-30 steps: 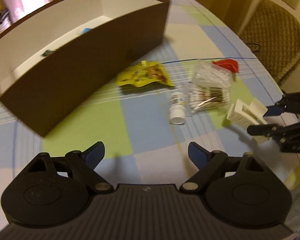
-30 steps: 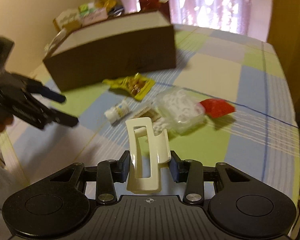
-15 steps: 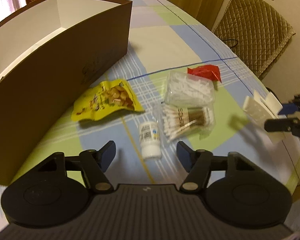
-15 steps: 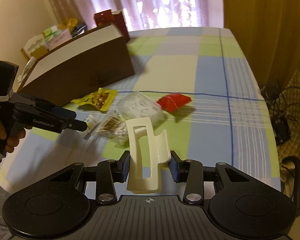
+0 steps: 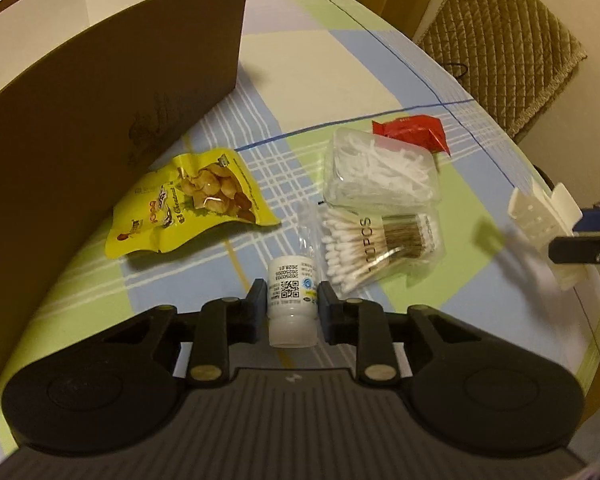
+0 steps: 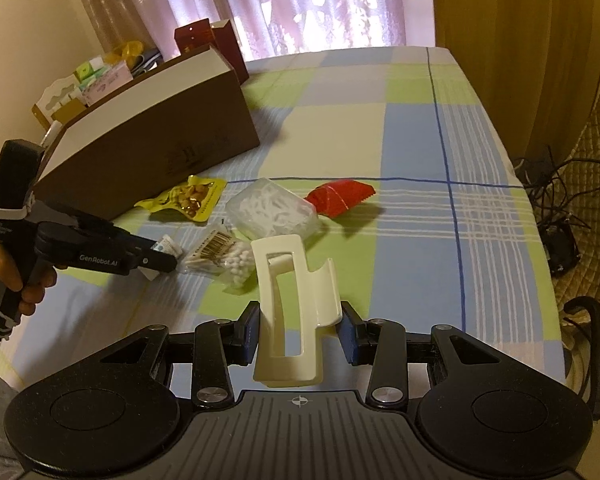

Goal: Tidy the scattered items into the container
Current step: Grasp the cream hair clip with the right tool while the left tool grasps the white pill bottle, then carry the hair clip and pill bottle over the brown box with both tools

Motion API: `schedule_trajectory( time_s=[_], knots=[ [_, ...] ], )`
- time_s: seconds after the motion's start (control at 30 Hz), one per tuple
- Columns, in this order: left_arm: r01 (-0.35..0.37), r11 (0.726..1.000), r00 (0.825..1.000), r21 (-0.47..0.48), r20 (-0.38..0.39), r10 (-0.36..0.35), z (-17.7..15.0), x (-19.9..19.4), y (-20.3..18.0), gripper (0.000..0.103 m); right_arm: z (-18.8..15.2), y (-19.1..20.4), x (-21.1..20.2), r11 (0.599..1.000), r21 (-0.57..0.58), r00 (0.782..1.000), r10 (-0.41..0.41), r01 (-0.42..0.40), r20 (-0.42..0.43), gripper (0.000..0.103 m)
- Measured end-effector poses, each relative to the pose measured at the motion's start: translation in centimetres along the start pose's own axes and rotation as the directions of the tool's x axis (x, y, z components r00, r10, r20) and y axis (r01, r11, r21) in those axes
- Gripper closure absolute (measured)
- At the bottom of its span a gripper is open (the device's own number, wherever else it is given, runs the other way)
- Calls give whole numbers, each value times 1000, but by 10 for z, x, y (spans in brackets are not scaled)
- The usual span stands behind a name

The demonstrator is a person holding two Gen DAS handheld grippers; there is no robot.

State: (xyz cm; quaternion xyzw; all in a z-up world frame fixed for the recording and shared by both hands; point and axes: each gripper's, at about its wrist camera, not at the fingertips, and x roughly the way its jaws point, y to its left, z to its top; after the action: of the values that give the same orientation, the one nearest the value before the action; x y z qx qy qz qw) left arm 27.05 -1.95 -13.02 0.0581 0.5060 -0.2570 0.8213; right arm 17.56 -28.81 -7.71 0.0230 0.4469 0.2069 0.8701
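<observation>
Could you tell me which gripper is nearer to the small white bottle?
Left. The left gripper has its jaws around the small white bottle; the right gripper is off to the side, holding a cream hair clip.

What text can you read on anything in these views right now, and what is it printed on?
"100PCS": cotton swab pack.
"GenRobot.AI": left gripper, along its body.
"2028.01" with other digits: white bottle, upside down beside a QR code; the remaining print is too small.
Yellow snack pouch: lettering too blurred.
Brown box: embossed logo unreadable.
</observation>
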Motion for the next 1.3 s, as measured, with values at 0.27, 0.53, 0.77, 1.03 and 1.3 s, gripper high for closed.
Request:
schedule_trajectory(
  time_s=[0.27,0.53,0.77,1.03,1.3],
  knots=[
    [-37,998,999,-48,-9,36,-20,-22,8,81,2,5,4,999,-14,999,37,-37,-6,60],
    [-75,991,996,-112,29,78,-35,-57,13,81,11,15,14,995,-28,995,100,-100,-17,60],
    [-98,985,990,-143,90,112,-40,-92,17,81,25,32,26,983,-43,984,180,-181,-15,60],
    [-122,976,980,-179,135,147,-50,-124,25,81,37,51,34,967,-63,970,244,-245,-16,60],
    [-116,975,977,-188,157,147,-55,-142,28,81,45,58,39,965,-61,967,253,-254,-19,60]
  ],
)
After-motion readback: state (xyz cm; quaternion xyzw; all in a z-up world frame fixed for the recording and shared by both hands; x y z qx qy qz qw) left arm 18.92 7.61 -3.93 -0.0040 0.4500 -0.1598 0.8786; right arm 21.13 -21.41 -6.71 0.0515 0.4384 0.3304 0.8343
